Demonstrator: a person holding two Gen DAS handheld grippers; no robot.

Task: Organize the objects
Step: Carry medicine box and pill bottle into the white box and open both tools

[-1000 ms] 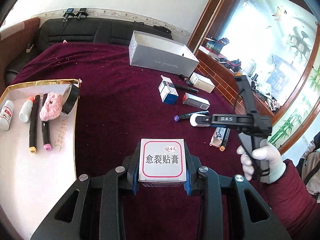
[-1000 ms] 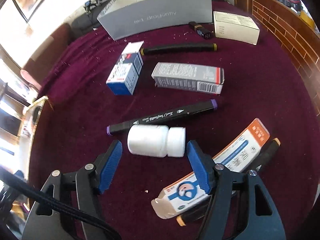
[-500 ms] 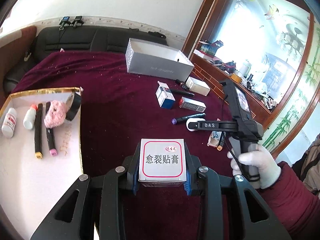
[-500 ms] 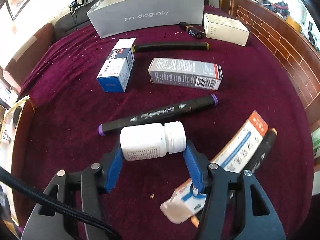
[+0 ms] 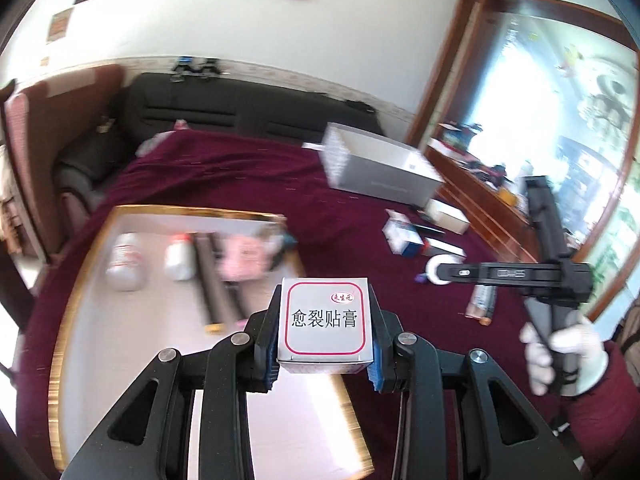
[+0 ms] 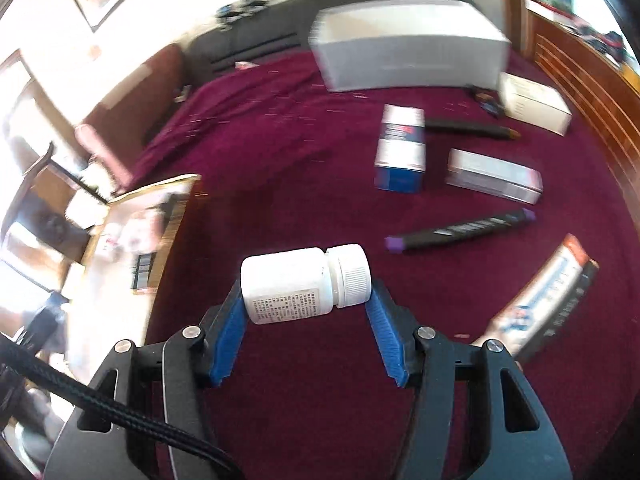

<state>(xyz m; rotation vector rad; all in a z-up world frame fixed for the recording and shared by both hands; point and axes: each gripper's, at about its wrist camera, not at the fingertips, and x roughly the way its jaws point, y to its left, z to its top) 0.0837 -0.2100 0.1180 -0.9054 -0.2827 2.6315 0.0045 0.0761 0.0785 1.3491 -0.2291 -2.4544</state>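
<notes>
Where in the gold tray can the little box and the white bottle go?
The gold-edged tray has bare white floor in its near half, below the markers. Its far end is crowded: two bottles, markers, pink fluffy thing. The maroon cloth between tray and blue-white box is bare.

Black plastic left gripper [image 5: 325, 354] fills the lower frame, its two arms studded with silver round-head screws and tipped with blue ribbed pads [image 5: 375, 376]. The right gripper [image 6: 306, 336] matches it: black frame, silver screws, blue ridged pads, a braided black cable [image 6: 92, 398] at lower left. At right, a white-gloved hand [image 5: 560, 354] emerges from a dark red sleeve [image 5: 600, 412].
</notes>
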